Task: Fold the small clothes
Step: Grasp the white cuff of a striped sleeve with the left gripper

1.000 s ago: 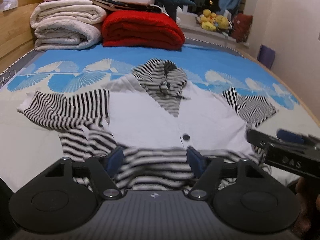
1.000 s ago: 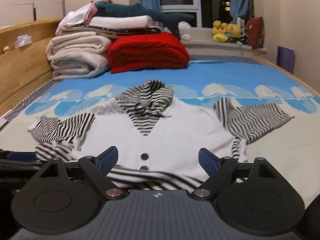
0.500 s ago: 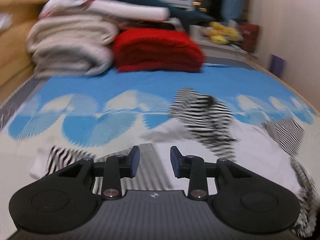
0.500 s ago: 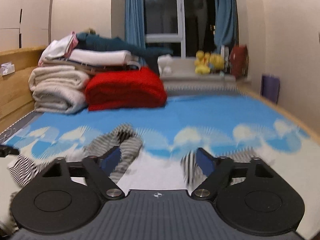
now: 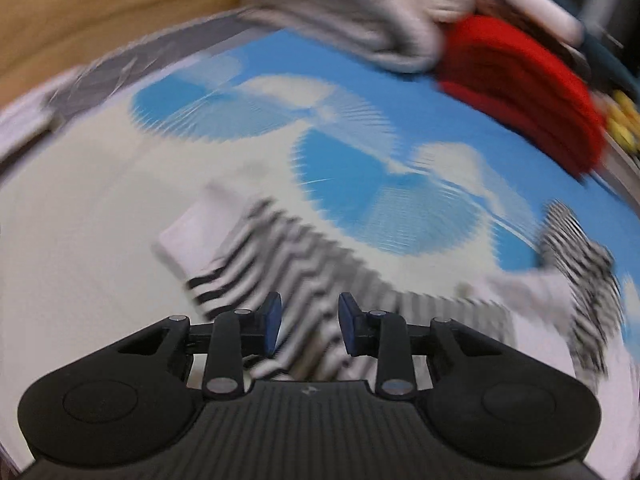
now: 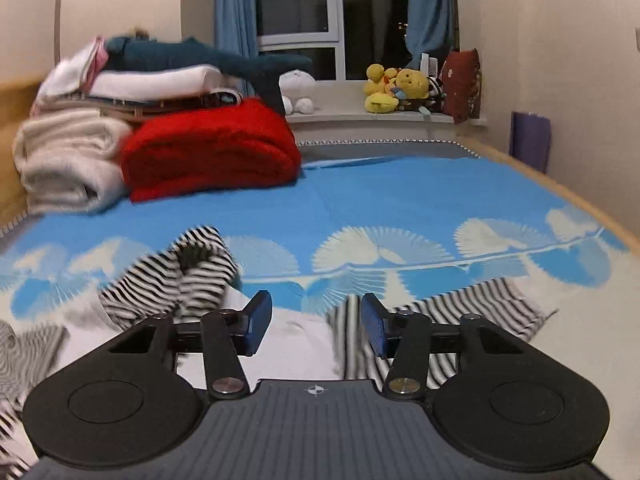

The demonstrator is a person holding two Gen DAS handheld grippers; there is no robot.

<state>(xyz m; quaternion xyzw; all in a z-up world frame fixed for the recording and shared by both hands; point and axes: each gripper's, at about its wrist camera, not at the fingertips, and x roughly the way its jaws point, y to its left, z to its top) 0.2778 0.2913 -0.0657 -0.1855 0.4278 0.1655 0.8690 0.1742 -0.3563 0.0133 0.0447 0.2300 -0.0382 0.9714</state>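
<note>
Moved since a second ago: left gripper (image 5: 309,322) off the striped hem of the top and over to its left sleeve (image 5: 256,248); right gripper (image 6: 316,322) off the hem too and across to the right side, by the right sleeve (image 6: 472,312). Top (image 6: 296,344) a bit rumpled now, hood bunched up more than before.

Left gripper: tipped well down at the bed, rolled to one side so the whole view leans. Jaws just been closing, now a narrow gap, blue pads (image 5: 272,320) apart. Striped sleeve cloth seen in the gap, below the tips; no pinch visible, view too blurry to tell touching or not.

Right gripper: pointing a little down, nearly level, out across the bed to the window. Jaws just been closing, now about half apart. White front of the top seen in the gap, striped edge of the right sleeve just behind the right pad (image 6: 374,324). Pads not pressing on cloth.

Top: flat on the bed (image 6: 420,196), front up, near the close edge. White body, black-and-white stripes on hood (image 6: 188,276) and sleeves.

Counted:
- one top, two sleeves, one hood
- two grippers, two blue pads each
- one red blanket (image 6: 208,148), folded, far side of the bed
- one pile of white blankets (image 6: 64,156) beside the red one, touching it
- one blue toy shark (image 6: 208,60) on top of the pile
- yellow soft toys (image 6: 394,86) in a bunch on the sill, number hard to tell
</note>
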